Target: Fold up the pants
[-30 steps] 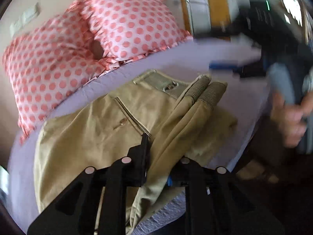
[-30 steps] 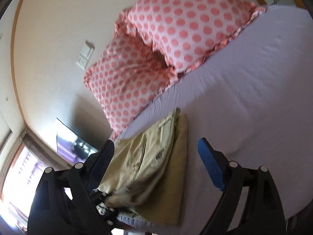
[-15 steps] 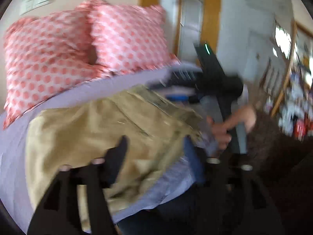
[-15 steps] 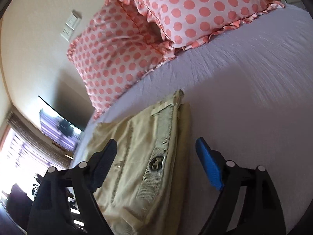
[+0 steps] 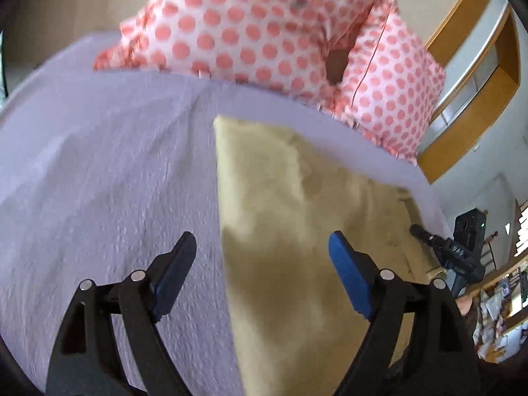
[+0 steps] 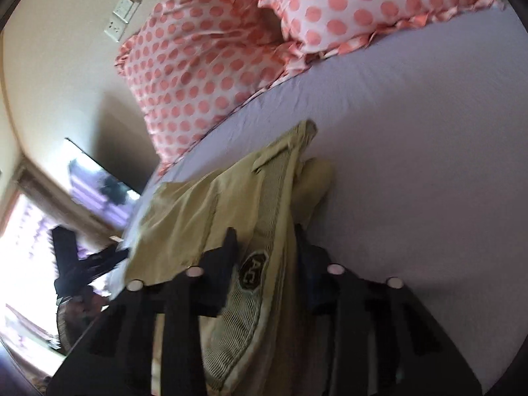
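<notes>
The khaki pants [image 5: 290, 231] lie partly folded on the lilac bed sheet [image 5: 109, 181]. My left gripper [image 5: 262, 264] is open and empty, hovering above the left edge of the pants. In the right wrist view my right gripper [image 6: 265, 257] is shut on the pants' waistband [image 6: 264, 277], next to its dark logo patch; the cloth [image 6: 211, 211] runs away from it toward the pillows. The right gripper also shows at the far right of the left wrist view [image 5: 445, 247].
Two pink polka-dot pillows [image 5: 264, 29] lie at the head of the bed, also in the right wrist view [image 6: 211, 66]. A wall with a switch plate [image 6: 120, 15] stands behind them. A wooden door frame [image 5: 475, 76] is at the right.
My left gripper let go of the pant legs, opened and swung to the pants' left edge. My right gripper came down from open above the bed and closed on the waistband.
</notes>
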`<state>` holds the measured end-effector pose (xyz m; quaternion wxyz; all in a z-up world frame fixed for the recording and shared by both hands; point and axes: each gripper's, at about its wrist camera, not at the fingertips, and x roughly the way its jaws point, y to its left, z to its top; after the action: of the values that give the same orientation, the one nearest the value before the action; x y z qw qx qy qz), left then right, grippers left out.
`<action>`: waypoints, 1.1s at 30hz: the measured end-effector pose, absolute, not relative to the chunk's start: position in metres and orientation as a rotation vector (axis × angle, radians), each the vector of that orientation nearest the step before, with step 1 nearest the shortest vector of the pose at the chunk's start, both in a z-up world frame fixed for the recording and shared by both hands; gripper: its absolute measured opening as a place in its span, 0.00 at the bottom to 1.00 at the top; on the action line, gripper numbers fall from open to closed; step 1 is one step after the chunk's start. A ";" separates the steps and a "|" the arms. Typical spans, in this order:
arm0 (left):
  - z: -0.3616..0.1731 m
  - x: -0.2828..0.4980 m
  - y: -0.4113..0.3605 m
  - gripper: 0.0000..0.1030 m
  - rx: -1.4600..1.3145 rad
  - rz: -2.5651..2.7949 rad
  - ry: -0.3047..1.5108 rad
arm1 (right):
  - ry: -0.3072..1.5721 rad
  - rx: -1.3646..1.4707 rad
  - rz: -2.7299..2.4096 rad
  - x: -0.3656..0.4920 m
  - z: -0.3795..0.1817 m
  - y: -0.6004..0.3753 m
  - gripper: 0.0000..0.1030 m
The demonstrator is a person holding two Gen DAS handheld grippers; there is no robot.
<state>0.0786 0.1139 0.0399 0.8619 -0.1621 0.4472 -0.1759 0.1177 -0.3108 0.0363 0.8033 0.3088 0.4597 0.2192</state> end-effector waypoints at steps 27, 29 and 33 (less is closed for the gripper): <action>0.083 0.200 0.061 0.05 -0.168 -0.304 0.870 | 0.891 0.731 0.544 0.217 0.071 -0.313 0.10; 0.062 0.221 0.054 0.08 -0.129 -0.233 0.930 | 0.941 0.703 0.463 0.231 0.055 -0.313 0.10; 0.045 0.221 0.066 0.25 -0.140 -0.175 0.957 | 1.056 0.581 0.309 0.234 0.034 -0.313 0.29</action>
<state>0.2209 0.0658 0.0450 0.8816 -0.0674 0.4596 -0.0840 0.2337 -0.3128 0.0341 0.8127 0.2722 0.4945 0.1446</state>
